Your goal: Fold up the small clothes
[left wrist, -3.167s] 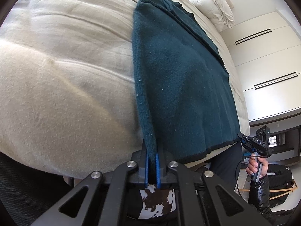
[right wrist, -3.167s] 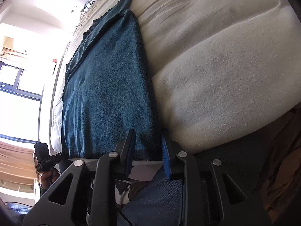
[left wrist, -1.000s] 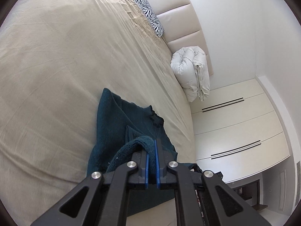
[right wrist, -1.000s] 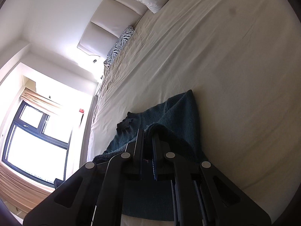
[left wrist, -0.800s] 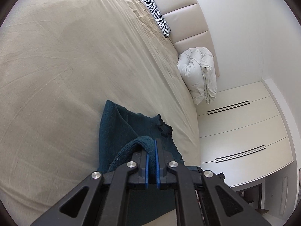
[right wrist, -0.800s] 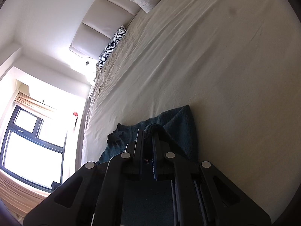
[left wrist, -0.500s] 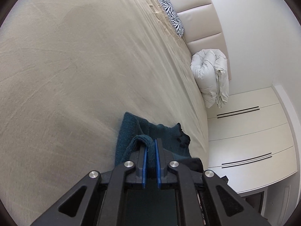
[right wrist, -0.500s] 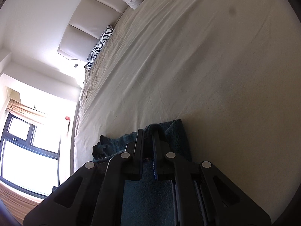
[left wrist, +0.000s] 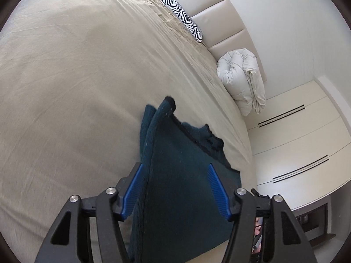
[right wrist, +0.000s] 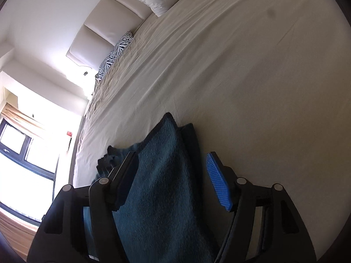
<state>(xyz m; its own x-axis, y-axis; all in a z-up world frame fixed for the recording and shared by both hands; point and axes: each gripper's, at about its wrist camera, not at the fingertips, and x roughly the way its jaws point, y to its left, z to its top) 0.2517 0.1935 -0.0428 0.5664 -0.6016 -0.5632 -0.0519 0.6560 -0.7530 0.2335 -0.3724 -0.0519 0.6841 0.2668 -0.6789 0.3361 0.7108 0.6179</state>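
I see the teal garment (left wrist: 175, 188) lying doubled over on the bed (left wrist: 65, 87), at the edge farthest from the headboard (left wrist: 221, 19). My left gripper (left wrist: 175, 188) is opening; the cloth sits between its blue pads, unpressed. My right gripper (right wrist: 173, 179) is opening likewise, cloth loose between the fingers. Only the left view shows the wardrobe (left wrist: 302, 144); only the right shows the window (right wrist: 24, 153). Both grippers tilt downward toward the bed.

No readable text, labels or signs visible
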